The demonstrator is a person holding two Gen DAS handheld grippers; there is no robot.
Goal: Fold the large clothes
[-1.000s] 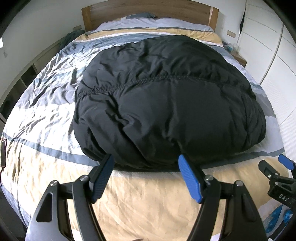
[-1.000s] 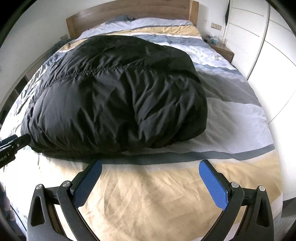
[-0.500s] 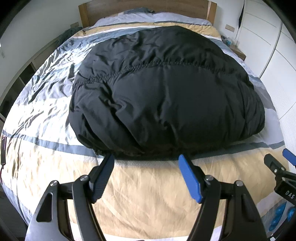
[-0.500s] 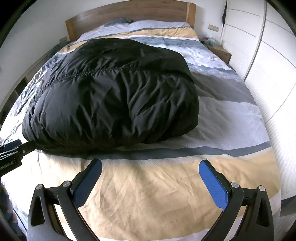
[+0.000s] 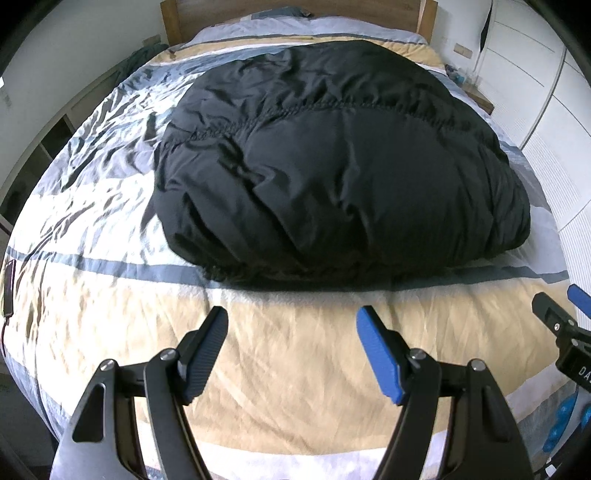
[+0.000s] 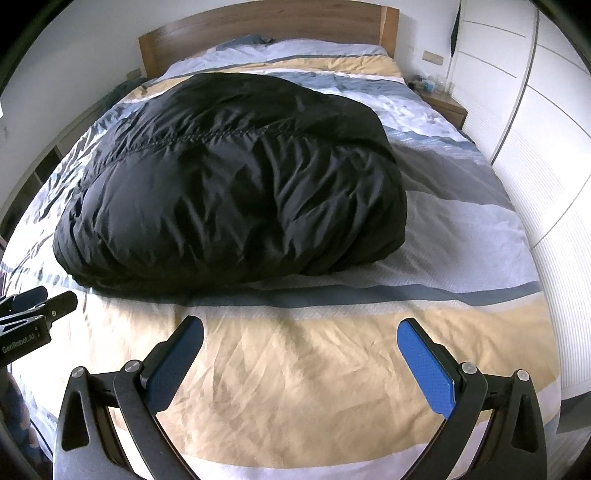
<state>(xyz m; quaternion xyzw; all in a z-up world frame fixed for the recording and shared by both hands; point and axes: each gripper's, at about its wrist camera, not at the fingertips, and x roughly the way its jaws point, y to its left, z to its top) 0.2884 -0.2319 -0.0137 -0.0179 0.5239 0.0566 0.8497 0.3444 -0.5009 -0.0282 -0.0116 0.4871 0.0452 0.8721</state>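
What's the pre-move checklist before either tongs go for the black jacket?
1. Left tongs open, nothing between them: ok.
2. Right tongs open, nothing between them: ok.
3. Black jacket fully on the striped duvet, not hanging over an edge: ok.
4. Near hem reachable, bare duvet between it and both tongs: ok.
5. Jacket already folded into a compact bundle: cannot tell, it is puffed and its layers are hidden.
6. Sleeves tucked in: cannot tell, none visible.

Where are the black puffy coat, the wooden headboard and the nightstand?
black puffy coat (image 6: 236, 192), right wrist view, middle of its top panel.
wooden headboard (image 6: 258, 26), right wrist view, upper edge.
nightstand (image 6: 445, 105), right wrist view, its top.
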